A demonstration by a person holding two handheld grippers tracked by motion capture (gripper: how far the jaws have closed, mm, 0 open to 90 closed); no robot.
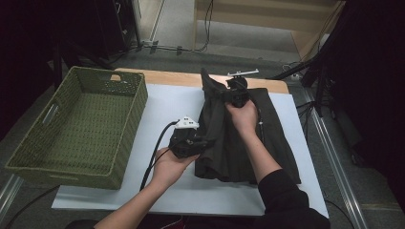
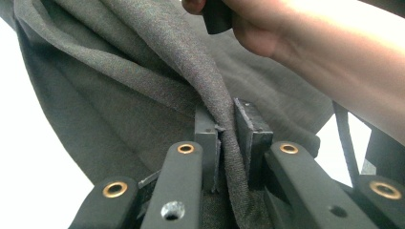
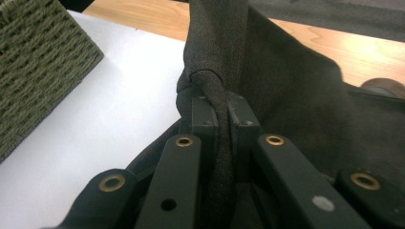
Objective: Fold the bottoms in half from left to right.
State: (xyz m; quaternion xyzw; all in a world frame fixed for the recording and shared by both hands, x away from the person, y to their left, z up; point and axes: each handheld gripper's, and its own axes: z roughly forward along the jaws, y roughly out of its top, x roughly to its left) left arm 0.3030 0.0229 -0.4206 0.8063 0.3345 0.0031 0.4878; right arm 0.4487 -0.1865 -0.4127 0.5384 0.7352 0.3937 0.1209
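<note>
A dark garment (image 1: 239, 138) lies on the table (image 1: 167, 102) beside a green basket (image 1: 81, 124). The left gripper (image 1: 203, 142) and right gripper (image 1: 228, 94) each pinch a fold of it. Thin holds could slip, dropping the fold.

the dark cloth (image 1: 248, 143) partly hides under the right forearm; its nipped folds vanish between the tongs

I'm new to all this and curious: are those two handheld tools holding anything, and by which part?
Both grip the dark grey fabric garment: left tool pinches a fold at its left edge, right tool a bunched far edge.
</note>
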